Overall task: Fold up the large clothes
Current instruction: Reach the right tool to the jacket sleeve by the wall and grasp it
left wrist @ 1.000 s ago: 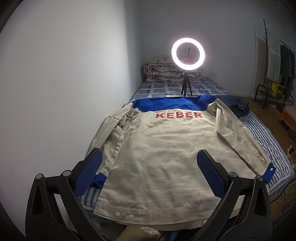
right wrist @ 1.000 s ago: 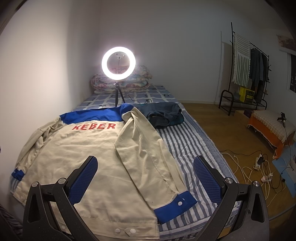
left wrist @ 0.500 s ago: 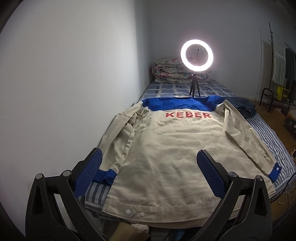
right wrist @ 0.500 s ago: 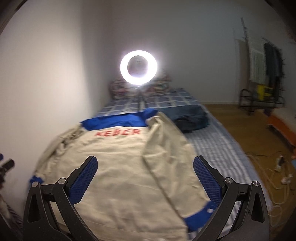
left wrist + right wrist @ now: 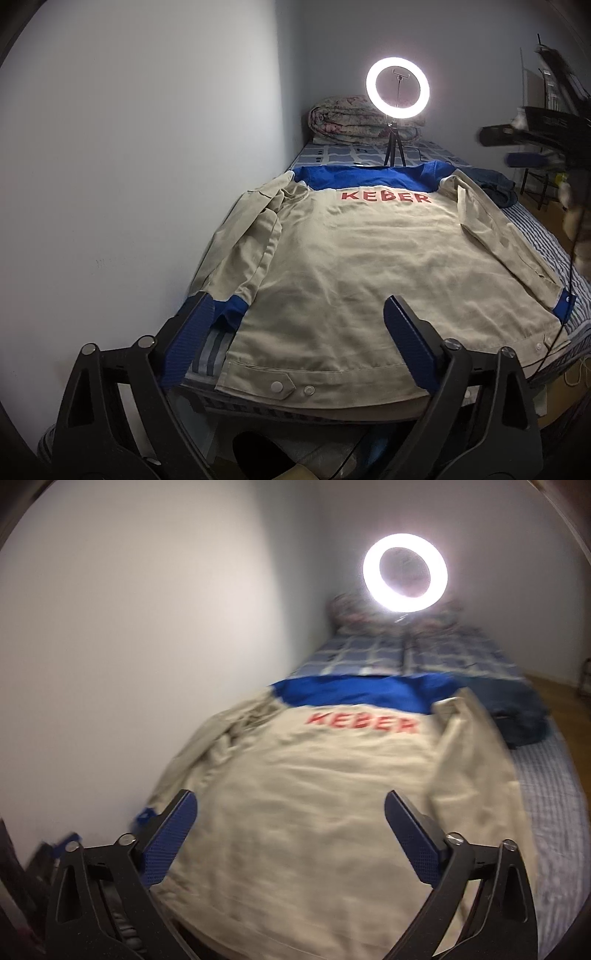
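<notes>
Striped bed [image 5: 535, 236] against a pale wall [image 5: 147, 147], ring light [image 5: 398, 87] and rolled quilt [image 5: 351, 122] at the far end. Spread across it, back up: beige jacket [image 5: 369, 266] with blue yoke and red KEBER lettering, hem at the near edge.

Far left: left sleeve [image 5: 251, 251] bunched along the wall side, its blue cuff [image 5: 232, 312] just beyond the near-left finger. Left gripper [image 5: 299, 332] aimed down at that near-left corner, jaws wide though just narrowed a little, nothing between the pads. Centre: flat back panel, snaps on the hem tab [image 5: 284, 386]. Right: right sleeve [image 5: 517, 251] lying along the jacket's right side, cuff near the hem. Dark garment [image 5: 495, 184] further off, apart from the jacket.

Right gripper [image 5: 291, 834] (view blurred with motion) tilted down over the middle of the back, also parted wide and just closed slightly, empty.

Probably the approach before a first fold. Best to pinch the left cuff and hem corner cleanly, catching cloth only and not the sheet beneath; then smooth the bunched sleeve before carrying it across.
</notes>
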Demonstrator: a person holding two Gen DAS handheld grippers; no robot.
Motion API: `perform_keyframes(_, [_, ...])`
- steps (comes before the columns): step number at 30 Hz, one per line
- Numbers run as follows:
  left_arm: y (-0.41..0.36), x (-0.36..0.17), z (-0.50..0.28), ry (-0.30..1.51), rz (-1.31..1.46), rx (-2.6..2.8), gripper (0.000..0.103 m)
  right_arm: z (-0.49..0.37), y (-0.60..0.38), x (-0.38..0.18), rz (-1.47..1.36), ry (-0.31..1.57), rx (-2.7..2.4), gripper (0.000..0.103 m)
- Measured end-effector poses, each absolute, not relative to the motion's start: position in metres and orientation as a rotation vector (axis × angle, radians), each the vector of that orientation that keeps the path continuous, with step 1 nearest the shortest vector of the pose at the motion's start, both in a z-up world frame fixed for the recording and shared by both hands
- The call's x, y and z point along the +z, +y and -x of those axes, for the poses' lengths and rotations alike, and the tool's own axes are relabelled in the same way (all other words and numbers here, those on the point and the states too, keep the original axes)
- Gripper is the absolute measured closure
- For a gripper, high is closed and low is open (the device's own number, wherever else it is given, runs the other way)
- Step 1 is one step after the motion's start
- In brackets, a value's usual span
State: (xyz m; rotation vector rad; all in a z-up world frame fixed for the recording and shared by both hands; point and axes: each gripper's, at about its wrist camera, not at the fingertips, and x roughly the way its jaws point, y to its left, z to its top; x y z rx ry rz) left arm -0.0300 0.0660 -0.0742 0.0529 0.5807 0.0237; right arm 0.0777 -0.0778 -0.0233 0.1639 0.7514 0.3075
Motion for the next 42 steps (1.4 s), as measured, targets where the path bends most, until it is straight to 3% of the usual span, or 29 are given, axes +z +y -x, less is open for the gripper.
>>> perform_keyframes(2, [0.071,-0.074,0.028,0.577,-0.041,0.020,0.016,-0.098,-0.062,-0.029,-0.190,0.798,0.357,0.024])
perform_keyframes(8, [0.088,-0.074,0.020,0.563,0.004,0.027,0.022,-0.153,-0.016,-0.052,-0.308,0.913,0.504,0.050])
perform_keyframes(10, [0.095,-0.075,0.017,0.579,0.046,0.022,0.022,-0.170,-0.001,-0.060,-0.350,0.946,0.542,0.055])
perform_keyframes(31, [0.134,-0.118,-0.007,0.717,0.133,0.026,0.022,-0.362,0.120,-0.209,-0.622,1.174,0.529,0.055])
perform_keyframes(42, [0.135,-0.121,-0.014,0.729,0.142,0.028,0.022,-0.410,0.160,-0.247,-0.674,1.199,0.511,0.055])
